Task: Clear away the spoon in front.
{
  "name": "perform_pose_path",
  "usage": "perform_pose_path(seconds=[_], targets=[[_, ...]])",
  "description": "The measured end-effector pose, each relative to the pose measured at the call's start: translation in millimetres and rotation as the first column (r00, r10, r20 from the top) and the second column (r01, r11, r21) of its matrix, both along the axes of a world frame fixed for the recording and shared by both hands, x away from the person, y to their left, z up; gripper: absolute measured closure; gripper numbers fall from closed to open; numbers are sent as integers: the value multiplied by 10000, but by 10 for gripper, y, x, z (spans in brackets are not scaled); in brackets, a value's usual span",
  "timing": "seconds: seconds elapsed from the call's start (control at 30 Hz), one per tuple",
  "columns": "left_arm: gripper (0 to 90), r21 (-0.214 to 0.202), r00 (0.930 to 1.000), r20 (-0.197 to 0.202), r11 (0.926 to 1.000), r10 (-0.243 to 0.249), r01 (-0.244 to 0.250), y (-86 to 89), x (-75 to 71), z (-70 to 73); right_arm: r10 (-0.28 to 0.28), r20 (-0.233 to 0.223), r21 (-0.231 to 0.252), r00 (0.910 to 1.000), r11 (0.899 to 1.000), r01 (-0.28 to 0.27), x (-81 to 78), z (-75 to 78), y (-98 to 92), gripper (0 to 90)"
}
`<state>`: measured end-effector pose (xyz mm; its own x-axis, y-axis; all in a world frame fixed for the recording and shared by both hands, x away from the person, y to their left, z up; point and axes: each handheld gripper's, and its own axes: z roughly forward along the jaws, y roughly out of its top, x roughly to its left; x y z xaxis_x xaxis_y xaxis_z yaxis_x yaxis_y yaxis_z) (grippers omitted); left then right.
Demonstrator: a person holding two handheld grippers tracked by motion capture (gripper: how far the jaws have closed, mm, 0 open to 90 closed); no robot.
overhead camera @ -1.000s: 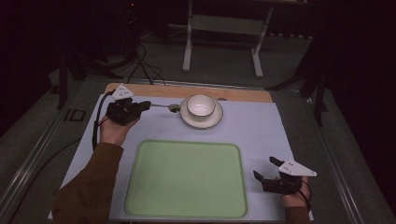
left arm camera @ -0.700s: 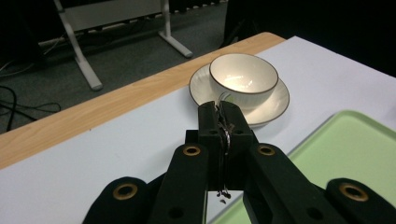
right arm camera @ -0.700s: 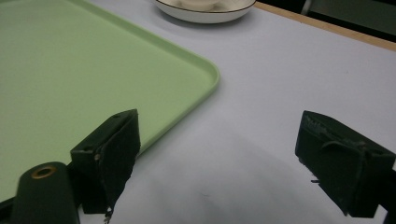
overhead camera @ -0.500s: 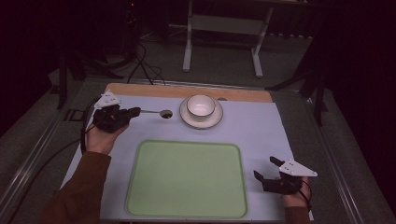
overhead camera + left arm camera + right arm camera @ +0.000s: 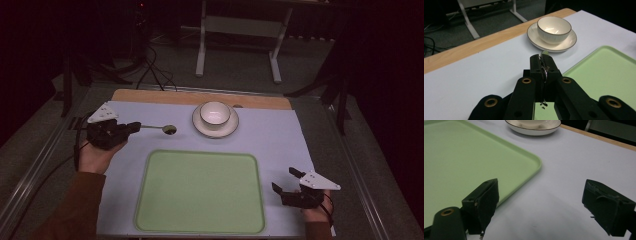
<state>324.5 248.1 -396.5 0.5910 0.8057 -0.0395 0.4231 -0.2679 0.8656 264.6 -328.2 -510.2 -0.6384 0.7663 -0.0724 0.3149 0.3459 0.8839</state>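
Observation:
My left gripper sits at the table's left, shut on the handle of a metal spoon whose bowl points right toward the saucer. In the left gripper view the jaws pinch the thin spoon handle, and the tip of its bowl shows just beyond them. A white bowl stands on a white saucer at the back centre; the bowl also lies ahead of the left jaws. My right gripper rests open near the front right, jaws apart over bare mat, nothing between them.
A light green tray lies empty at the front centre on a pale mat; its corner lies just left of the right gripper. A wooden strip runs along the far table edge. Dark floor and a stand lie beyond.
My left hand has drawn the spoon leftward, away from the saucer, with the jaws still closed on its handle. The right gripper has stayed where it was.

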Motion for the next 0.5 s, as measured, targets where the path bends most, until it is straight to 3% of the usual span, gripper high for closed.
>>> perform_pose_path(seconds=[0.5], targets=[[886, 34, 9990, -334, 9996, 295, -294, 159, -171, -86, 25, 134, 81, 9999, 10000, -26, -11, 15, -7, 137]])
